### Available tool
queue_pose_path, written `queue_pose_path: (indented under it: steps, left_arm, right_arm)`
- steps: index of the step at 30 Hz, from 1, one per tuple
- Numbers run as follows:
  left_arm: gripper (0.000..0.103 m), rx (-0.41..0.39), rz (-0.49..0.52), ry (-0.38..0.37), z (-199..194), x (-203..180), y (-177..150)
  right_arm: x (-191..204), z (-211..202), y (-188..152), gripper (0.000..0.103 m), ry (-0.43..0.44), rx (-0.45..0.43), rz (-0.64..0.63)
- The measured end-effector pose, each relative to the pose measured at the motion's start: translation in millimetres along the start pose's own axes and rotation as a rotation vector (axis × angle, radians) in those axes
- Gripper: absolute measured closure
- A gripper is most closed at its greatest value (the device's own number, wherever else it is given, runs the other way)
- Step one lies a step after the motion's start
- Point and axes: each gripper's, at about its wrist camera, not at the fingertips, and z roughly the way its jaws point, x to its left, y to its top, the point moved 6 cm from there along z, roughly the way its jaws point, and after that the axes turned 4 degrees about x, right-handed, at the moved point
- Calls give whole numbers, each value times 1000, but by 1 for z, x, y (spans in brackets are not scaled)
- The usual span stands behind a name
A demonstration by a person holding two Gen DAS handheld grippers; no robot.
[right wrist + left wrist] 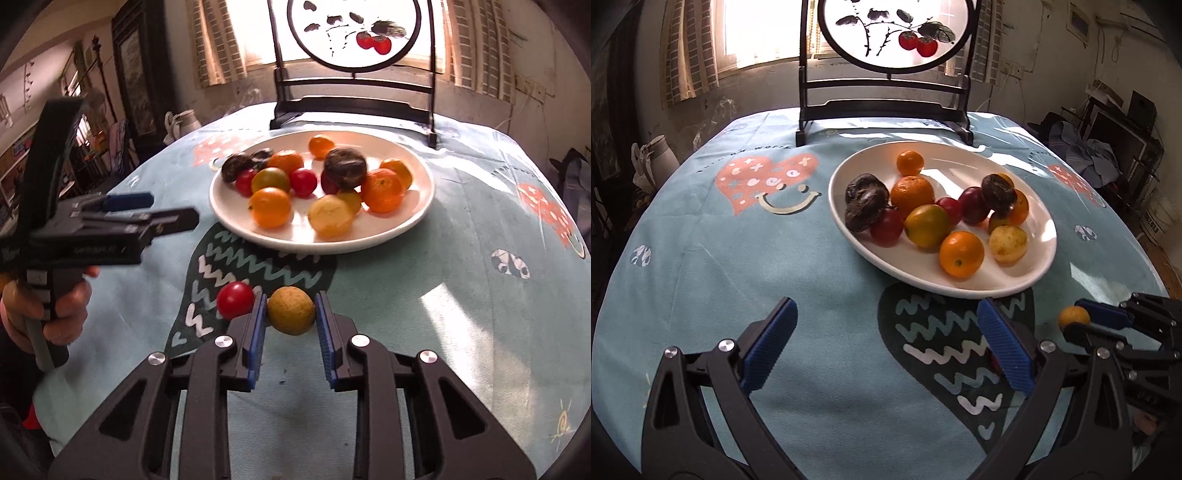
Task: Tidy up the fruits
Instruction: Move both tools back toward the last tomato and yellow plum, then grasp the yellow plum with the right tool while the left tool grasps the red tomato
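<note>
A white oval plate (849,225) (413,206) holds several oranges, red tomatoes, yellow fruits and dark wrinkled fruits. My right gripper (290,308) is shut on a small yellow fruit (290,310) (1073,316), near the table in front of the plate. A red tomato (235,300) lies on the cloth just left of its left finger. My left gripper (886,336) is open and empty, above the cloth in front of the plate; it also shows in the right wrist view (162,210), held by a hand.
A light blue patterned tablecloth (738,258) covers the table. A dark wooden stand with a round painted screen (886,74) stands behind the plate. A white jug (659,155) sits off the table's left side. Clutter stands at the right.
</note>
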Motion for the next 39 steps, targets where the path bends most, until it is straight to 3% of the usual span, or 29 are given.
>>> queue_pose_path:
  steps: [7,12,14,23,39]
  left_arm:
    - [13,-25,249,-143,-17,-69,-23]
    - [43,35,329,-173,-4,-92,-40]
    - [51,47,332,-169,1,-94,-41]
    - [67,103,293,-144,22,-87,-38]
    - [73,123,291,-98,33,-87,-41]
  right_arm:
    - [-45,-4,3,76,-68,-10,183]
    - [-50,3,-2,76,-57,24,213]
    - [-49,3,-1,76,-60,24,211]
    - [-48,0,-1,76,-44,16,218]
    - [-43,-3,0,76,-32,4,206]
